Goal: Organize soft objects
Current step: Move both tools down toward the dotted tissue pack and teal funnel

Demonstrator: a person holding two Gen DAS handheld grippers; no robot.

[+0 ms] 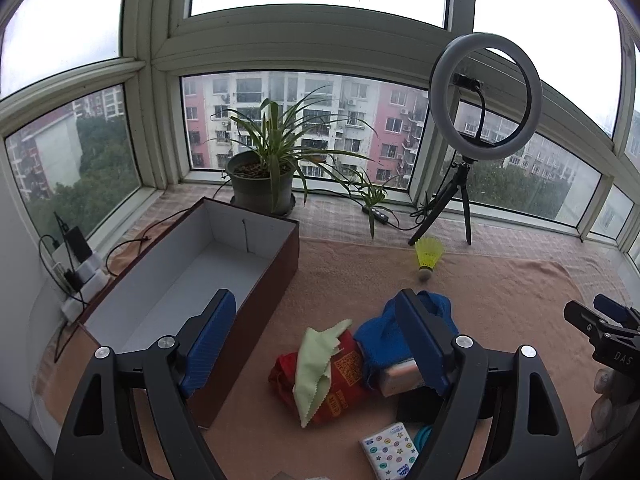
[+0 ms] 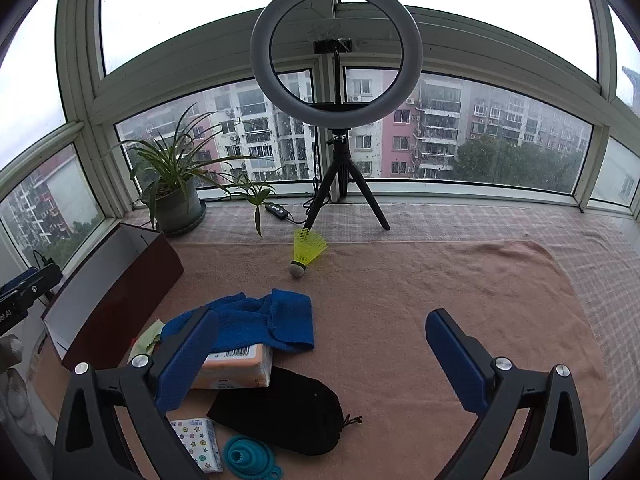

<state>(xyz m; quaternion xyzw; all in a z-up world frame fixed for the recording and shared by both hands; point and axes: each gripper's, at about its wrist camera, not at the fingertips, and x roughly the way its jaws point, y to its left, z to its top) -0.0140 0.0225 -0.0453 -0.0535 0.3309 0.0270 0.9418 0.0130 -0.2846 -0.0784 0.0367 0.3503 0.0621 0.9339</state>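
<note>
Left wrist view: left gripper (image 1: 320, 340) spread wide, holding nothing, hovering above open brown box (image 1: 192, 276) and a heap of soft things just right of it: pale green cloth (image 1: 320, 368) draped over red pouch (image 1: 340, 380), blue towel (image 1: 384, 336) over a tissue pack (image 1: 400, 376).

Right wrist view: right gripper (image 2: 322, 354) also wide, empty, above pink towel (image 2: 440, 280). Black pouch (image 2: 288, 412), teal funnel (image 2: 248, 456) near left finger; yellow shuttlecock (image 2: 306, 252) well apart.
</note>
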